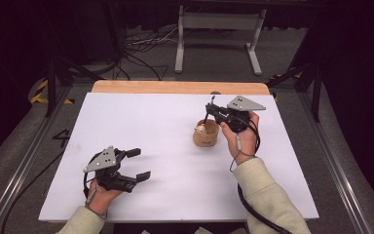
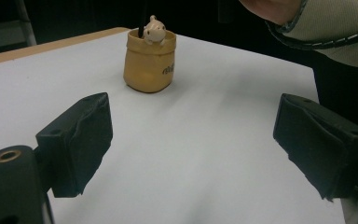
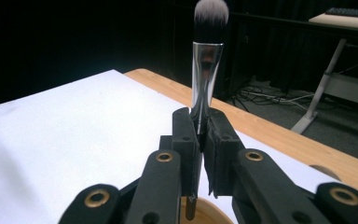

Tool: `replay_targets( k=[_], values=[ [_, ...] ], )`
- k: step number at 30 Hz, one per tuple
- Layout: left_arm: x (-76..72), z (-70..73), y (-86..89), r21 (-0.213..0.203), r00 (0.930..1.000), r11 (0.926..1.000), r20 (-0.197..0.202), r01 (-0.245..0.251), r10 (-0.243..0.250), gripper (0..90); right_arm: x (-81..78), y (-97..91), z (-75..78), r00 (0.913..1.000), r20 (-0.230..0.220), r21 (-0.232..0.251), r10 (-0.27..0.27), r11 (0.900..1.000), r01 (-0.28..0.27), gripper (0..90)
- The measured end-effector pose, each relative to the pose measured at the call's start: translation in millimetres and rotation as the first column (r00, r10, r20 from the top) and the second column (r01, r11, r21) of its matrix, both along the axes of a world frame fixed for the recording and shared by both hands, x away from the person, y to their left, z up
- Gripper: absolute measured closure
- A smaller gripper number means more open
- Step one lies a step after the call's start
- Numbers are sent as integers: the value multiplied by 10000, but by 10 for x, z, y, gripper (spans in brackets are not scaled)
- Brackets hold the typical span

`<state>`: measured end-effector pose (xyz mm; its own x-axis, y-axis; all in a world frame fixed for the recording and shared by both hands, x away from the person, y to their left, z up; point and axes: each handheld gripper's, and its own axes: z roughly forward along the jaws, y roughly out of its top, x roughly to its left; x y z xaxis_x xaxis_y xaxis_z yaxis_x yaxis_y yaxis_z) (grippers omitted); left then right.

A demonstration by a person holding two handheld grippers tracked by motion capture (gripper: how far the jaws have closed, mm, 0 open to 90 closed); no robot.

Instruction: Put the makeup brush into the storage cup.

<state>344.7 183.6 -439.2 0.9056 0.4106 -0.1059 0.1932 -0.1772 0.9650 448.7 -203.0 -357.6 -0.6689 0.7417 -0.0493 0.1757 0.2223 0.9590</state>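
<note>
A small tan holder (image 1: 206, 135) shaped like a sack, with a little pale animal figure (image 2: 153, 30) at its rim, stands right of the table's middle. My right gripper (image 1: 210, 110) hovers just above it, shut on a makeup brush (image 3: 207, 60) with a silver ferrule and white-tipped bristles pointing up. The brush's thin black handle (image 1: 205, 118) reaches down into the holder. The holder's rim (image 3: 205, 213) shows below the right jaws. My left gripper (image 1: 139, 164) rests near the front left of the table, open, with nothing between its pads (image 2: 79, 140).
The white table top (image 1: 141, 126) has a wooden strip (image 1: 180, 87) along its far edge. A metal stand (image 1: 219, 34) and cables (image 1: 141, 53) lie on the floor beyond. The person's right sleeve (image 1: 268, 200) crosses the front right.
</note>
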Motion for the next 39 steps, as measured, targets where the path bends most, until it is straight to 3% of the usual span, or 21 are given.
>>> replay_targets(
  k=[19,20,22,24,27,31,39],
  values=[
    [-2,8,-5,-2,10000,10000,32,34,-34,124,32,-24,-206,9991,-423,-76,-83,9999,79,834],
    [-3,9,-5,-6,10000,10000,37,33,-33,124,27,-30,-207,9992,-396,-90,-73,9999,70,785],
    [-2,13,-1,-2,10000,10000,74,29,-29,124,16,-50,-195,9991,-271,475,-321,9983,333,537],
    [0,11,-3,-8,10000,10000,60,32,-32,124,9,-62,-177,9993,-224,494,-305,9983,316,504],
    [-4,10,-10,-34,10000,10000,13,45,-45,124,-23,-85,-106,9993,20,524,-361,9980,360,332],
    [2,15,-11,7,9999,10000,78,73,-73,124,-99,-134,11,9987,349,639,-365,9974,343,240],
    [-2,26,-14,-65,9999,9999,56,86,-86,123,-292,-310,166,9977,676,746,-77,9972,26,184]
  ],
)
